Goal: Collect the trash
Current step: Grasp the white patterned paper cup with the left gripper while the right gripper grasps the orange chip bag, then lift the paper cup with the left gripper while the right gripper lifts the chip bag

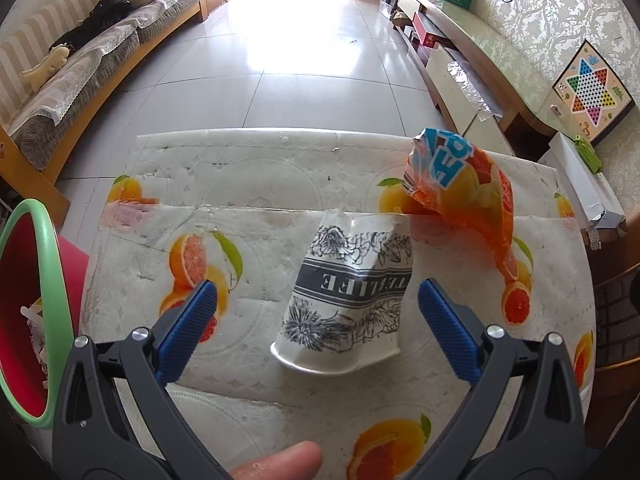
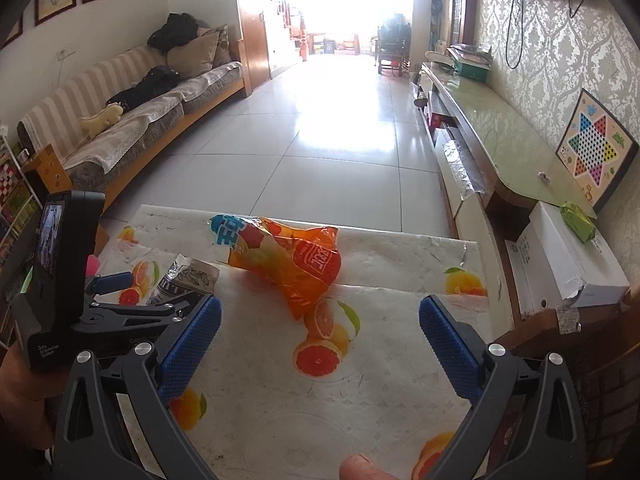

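Observation:
A crushed white paper cup (image 1: 344, 296) with a grey flower print lies on its side on the fruit-print tablecloth (image 1: 260, 184). My left gripper (image 1: 318, 294) is open, its blue fingers on either side of the cup without touching it. An orange snack wrapper (image 1: 464, 192) lies beyond the cup to the right. In the right wrist view the same wrapper (image 2: 296, 260) lies ahead of my open right gripper (image 2: 320, 310), which holds nothing. The cup (image 2: 188, 276) shows at left there, partly hidden behind the left gripper's body (image 2: 60, 280).
A red bin with a green rim (image 1: 28, 280) stands off the table's left edge with some scraps inside. A sofa (image 2: 132, 120) runs along the left wall, a long low cabinet (image 2: 500, 136) along the right. White boxes (image 2: 568, 260) sit beside the table's right end.

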Tool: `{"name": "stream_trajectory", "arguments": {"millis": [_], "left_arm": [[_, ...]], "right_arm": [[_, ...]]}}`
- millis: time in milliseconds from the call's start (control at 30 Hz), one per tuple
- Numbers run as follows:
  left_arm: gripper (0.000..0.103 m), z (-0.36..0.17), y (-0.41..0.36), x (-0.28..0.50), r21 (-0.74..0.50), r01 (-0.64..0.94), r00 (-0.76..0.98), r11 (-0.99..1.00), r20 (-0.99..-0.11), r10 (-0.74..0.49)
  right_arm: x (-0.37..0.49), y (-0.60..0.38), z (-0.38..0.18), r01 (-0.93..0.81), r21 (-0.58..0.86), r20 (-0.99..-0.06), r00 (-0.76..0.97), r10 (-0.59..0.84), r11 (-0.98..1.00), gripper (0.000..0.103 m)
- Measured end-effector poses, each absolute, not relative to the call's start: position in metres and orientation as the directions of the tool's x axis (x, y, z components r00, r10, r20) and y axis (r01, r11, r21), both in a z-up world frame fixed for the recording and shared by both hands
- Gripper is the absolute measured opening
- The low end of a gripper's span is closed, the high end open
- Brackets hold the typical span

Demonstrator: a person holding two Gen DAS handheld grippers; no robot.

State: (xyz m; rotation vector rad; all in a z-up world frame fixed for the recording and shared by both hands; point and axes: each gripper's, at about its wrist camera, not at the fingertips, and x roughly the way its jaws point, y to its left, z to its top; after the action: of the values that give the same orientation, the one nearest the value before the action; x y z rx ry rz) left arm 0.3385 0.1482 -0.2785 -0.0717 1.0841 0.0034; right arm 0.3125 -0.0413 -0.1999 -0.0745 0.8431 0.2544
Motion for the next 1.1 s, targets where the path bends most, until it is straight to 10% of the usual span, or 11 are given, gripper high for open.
{"name": "stream_trajectory", "arguments": {"millis": [133,300,1100], "left_arm": [[0.063,-0.288,0.147,0.339,-0.025,-0.027,0.455,0.999,-0.89,-0.009],[0.045,-0.282,0.149,0.334,-0.014,-0.006,0.489,1.0,-0.872,-0.009],[0.044,-0.253,0.201,0.317,-0.035,-0.114,0.545,0.993,-0.837,0.034]], "right_arm": [[0.334,-0.018,-0.21,-0.327,-0.039,-0.727,0.657,0.198,0.944,0.096],[0.356,0.006,-0.228,-0.404,-0.123,-0.725,0.66,0.196,0.906,0.096],[0.401,0.053,-0.307,-0.497,-0.262,-0.781,0.613,0.12,0.827,0.092]]}}
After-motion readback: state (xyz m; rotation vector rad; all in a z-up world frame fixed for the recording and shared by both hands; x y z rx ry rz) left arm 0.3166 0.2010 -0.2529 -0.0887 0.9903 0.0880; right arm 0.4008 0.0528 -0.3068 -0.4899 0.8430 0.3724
